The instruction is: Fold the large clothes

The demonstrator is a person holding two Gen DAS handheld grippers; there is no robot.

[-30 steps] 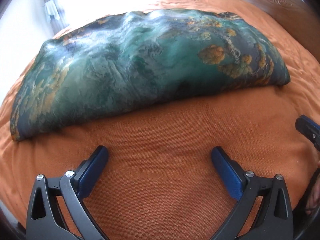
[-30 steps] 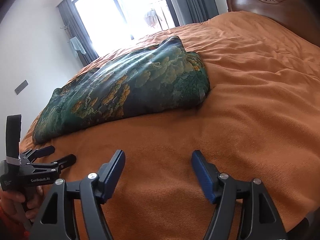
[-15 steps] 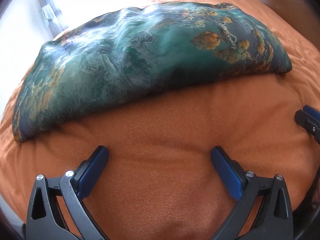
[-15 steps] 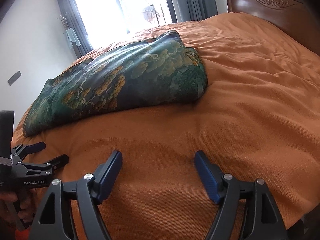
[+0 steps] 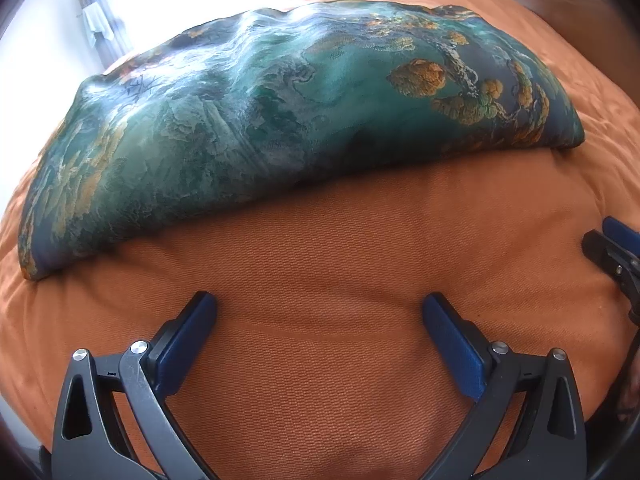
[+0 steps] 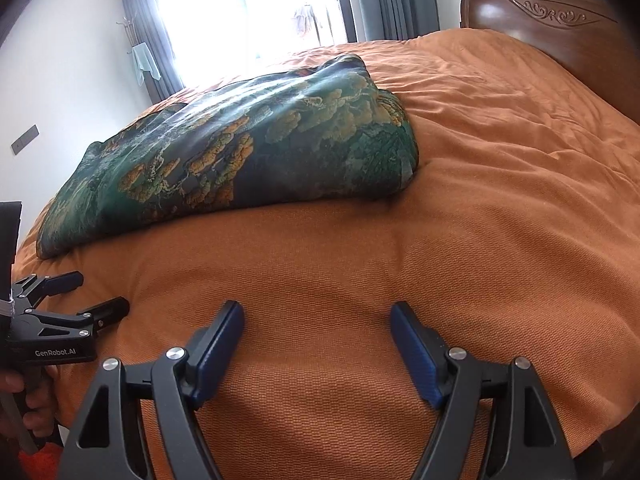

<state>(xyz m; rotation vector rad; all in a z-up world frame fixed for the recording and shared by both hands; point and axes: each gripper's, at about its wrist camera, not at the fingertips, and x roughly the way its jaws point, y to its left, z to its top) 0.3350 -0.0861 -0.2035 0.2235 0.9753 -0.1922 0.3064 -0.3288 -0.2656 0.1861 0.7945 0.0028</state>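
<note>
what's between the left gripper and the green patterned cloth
Only bare orange bedspread separates the open left gripper from the folded green patterned cloth; the left wrist view shows it.

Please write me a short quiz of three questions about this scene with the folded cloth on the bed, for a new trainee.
1. True or false: the left gripper is shut on the cloth.
2. What lies between the right gripper and the cloth? A) a pillow B) bare orange bedcover C) a towel
3. Fill in: behind the bed, at the far right, stands a dark wooden ____.

Key:
1. False; both grippers are open and hold nothing.
2. B
3. headboard
</note>
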